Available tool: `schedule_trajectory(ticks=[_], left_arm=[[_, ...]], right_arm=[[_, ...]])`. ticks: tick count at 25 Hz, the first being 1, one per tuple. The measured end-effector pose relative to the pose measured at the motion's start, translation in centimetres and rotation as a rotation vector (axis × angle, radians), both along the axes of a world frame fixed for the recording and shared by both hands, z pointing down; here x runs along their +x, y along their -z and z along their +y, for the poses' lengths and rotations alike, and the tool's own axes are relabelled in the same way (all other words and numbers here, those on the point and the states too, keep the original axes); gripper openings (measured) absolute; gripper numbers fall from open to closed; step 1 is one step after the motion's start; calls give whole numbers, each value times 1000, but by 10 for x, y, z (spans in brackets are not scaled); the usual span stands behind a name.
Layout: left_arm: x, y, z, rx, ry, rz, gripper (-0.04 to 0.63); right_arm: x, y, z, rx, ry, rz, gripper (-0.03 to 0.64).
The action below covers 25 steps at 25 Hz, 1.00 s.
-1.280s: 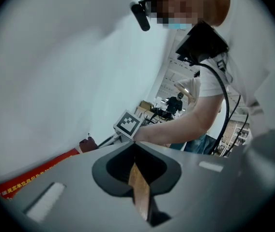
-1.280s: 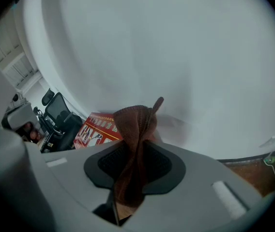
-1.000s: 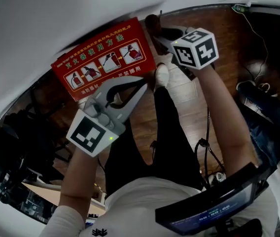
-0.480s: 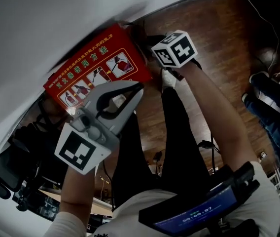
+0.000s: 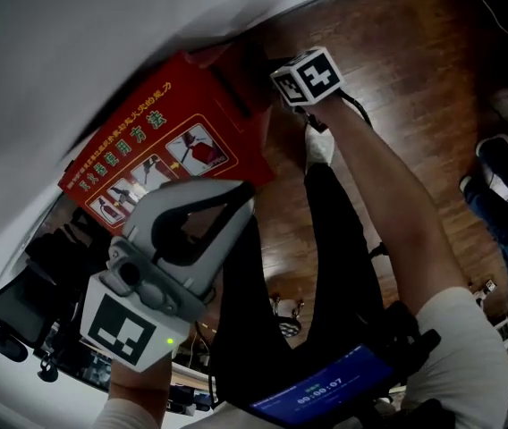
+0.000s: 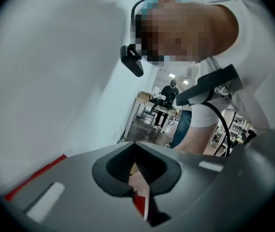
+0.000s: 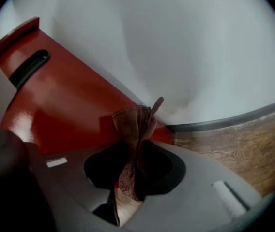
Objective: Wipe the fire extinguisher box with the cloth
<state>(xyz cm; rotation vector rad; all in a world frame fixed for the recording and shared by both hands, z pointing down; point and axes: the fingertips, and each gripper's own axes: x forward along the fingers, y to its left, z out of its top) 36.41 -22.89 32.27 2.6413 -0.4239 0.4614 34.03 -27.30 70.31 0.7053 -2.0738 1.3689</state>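
Observation:
The red fire extinguisher box [image 5: 169, 141] stands on the floor against the white wall, its top printed with instruction pictures. My right gripper [image 5: 267, 80] is at the box's right side, its marker cube toward me. In the right gripper view it [image 7: 142, 141] is shut on a brown cloth [image 7: 133, 129] that sticks up past the jaws, close to the box's red side [image 7: 65, 105]; whether they touch I cannot tell. My left gripper [image 5: 243, 193] hangs above the box's near edge, shut with nothing in it. The left gripper view shows its tips [image 6: 134, 144] meeting.
Wooden floor [image 5: 397, 79] runs right of the box, with a dark baseboard [image 7: 234, 117] along the white wall [image 5: 75, 43]. The person's dark trouser legs and a white shoe [image 5: 319, 146] are close to the box. Chairs and desks [image 5: 30, 311] crowd the lower left.
My right gripper has moved left and up to the box's right side with the cloth. The left gripper has dropped lower and nearer in the head view. The box now looks larger.

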Motion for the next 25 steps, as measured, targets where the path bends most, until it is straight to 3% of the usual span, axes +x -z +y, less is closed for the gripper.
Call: schedule_trajectory(ticks=[6,10,17,21,25], left_arm=[[-8,-15,-9,-10,45,-16,0],[-17,-15,-12,32,62,-30,0],[-28,1,-7,53,94,6,0],[-33,12,-5,55,120,38,0],[-39,22,-2,61,145,65,0]], right_arm=[[-7,-77,-1,-66,9,24,94],[-9,-131,-10,-85,27,50,94],[-15,-203,-18,-95,90,96,94],[-5,-205,-19,-81,95,122,94],[7,-155,8,-52,131,132,94]])
